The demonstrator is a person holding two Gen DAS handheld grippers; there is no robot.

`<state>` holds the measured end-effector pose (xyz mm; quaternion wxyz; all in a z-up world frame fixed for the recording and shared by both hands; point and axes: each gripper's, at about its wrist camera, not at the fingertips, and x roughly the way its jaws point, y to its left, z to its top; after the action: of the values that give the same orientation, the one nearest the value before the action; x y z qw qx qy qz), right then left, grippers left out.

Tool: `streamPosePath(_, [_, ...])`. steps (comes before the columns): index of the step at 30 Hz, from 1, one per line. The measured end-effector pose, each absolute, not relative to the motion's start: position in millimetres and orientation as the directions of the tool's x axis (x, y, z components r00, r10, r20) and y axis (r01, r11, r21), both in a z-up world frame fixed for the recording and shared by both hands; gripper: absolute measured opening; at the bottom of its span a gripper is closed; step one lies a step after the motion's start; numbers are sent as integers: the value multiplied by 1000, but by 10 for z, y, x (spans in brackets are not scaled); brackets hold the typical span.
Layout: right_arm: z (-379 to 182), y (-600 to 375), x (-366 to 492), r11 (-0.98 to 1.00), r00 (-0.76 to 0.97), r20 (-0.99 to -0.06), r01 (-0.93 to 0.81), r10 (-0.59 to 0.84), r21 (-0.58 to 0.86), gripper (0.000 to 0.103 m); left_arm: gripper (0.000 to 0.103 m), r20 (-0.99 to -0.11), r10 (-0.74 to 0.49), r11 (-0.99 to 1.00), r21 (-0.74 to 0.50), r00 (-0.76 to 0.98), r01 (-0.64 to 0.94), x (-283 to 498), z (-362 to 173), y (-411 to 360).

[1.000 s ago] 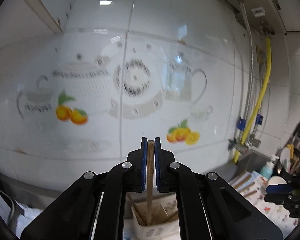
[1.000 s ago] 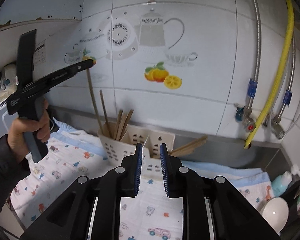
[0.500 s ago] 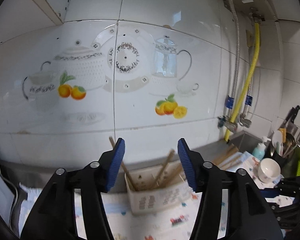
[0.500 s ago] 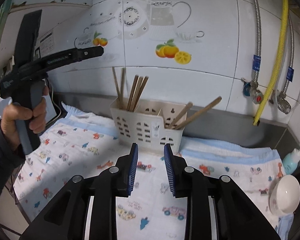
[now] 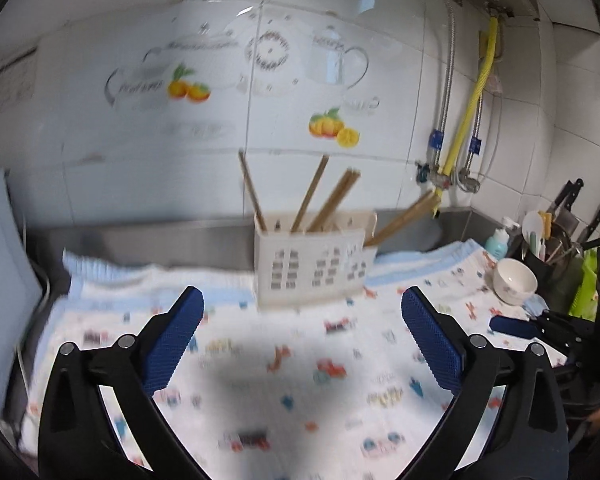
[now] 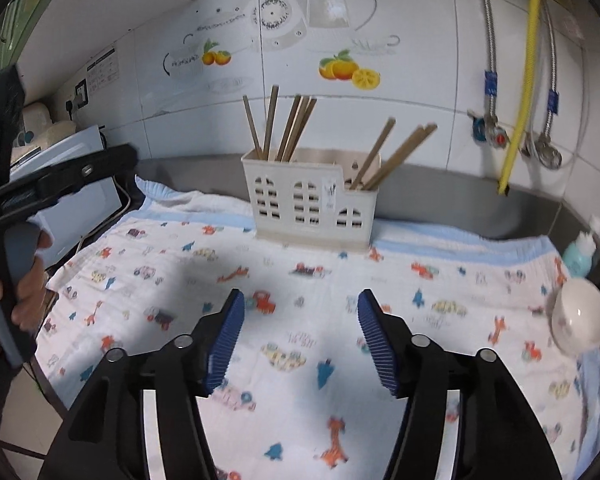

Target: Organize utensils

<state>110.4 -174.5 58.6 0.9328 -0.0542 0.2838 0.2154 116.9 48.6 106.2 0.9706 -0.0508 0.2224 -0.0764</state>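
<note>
- Left hand-held gripper (image 5: 302, 332) sits low over the desk, level and pointing at the back wall, its blue pads spread wide with nothing between them.
- Right hand-held gripper (image 6: 300, 332) hangs in much the same pose, aimed across the cloth, fingers parted and empty.
- In the right wrist view the person's left hand (image 6: 24, 280) wraps the grey handle of the other tool at the far left edge, that tool held level.
- Under both lies the printed cloth (image 6: 180, 276), white with small cartoon cars and animals, covering the desk.
- Straight ahead of both tools, well apart from the fingertips, stands the utensil holder (image 6: 310, 200), a white plastic caddy with arched cut-outs, upright at the back of the cloth near the wall.
- Chopsticks (image 6: 290, 128) stand in it: about five in the left compartment, close together and nearly upright; about three in the right compartment, leaning out to the right. The exact count is hard to read where they overlap.
- Off to the right, one white bowl (image 5: 515, 282) rests on the cloth's edge, one blue-green bottle (image 5: 498, 239) just behind it.
- Behind it all, the tiled wall (image 6: 420, 60) carries teapot and orange decals, with one yellow hose (image 6: 522, 80) running down at the right.
</note>
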Motion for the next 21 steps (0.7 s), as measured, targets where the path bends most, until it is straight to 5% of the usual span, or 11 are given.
streamPosePath(10, [428, -1811, 862, 923, 765, -554, -383, 328, 18, 73, 98, -449, -89, 994, -91, 889, 54, 701, 789, 464])
streamPosePath(21, [313, -1926, 679, 942, 778, -557, -335, 290, 23, 86, 98, -517, -135, 989, -129, 845, 79, 466, 549, 434])
